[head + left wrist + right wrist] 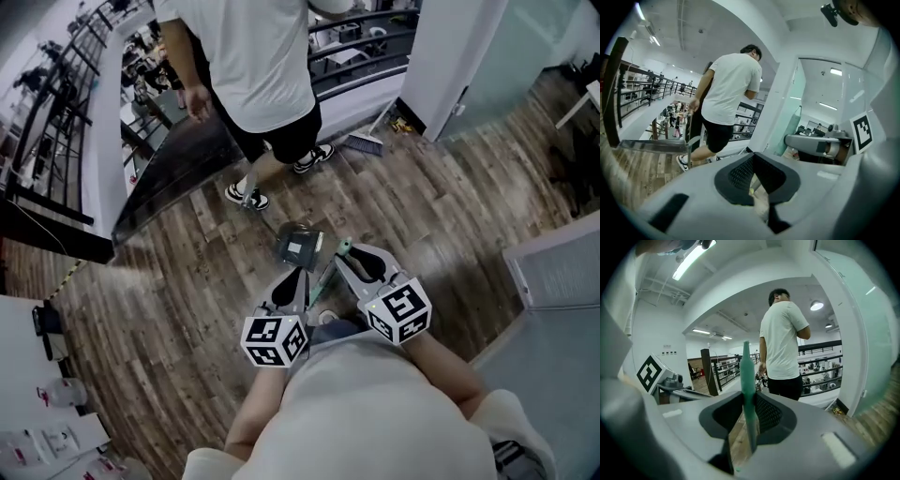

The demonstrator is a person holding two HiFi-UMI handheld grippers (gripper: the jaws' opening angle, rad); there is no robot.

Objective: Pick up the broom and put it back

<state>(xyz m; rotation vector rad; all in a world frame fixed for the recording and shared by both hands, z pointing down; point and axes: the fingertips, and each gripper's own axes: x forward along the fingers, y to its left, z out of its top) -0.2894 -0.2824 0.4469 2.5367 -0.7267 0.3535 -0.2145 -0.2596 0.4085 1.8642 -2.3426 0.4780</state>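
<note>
My right gripper (349, 253) is shut on the broom's green handle (746, 376), which stands upright between its pads. In the head view the handle's green top (344, 247) shows at the jaw tips, and the thin pole (325, 286) slants down between the two grippers toward my feet. My left gripper (293, 275) is beside it, and its pads (740, 174) meet at the tips. A grey dustpan (300, 247) shows just beyond the left tips. Whether it touches them I cannot tell.
A person in a white shirt and black shorts (262, 75) walks just ahead on the wood floor. A second broom (366, 142) leans by the white pillar (450, 56). A railing (66, 103) runs along the left, and a grey cabinet (562, 272) stands at the right.
</note>
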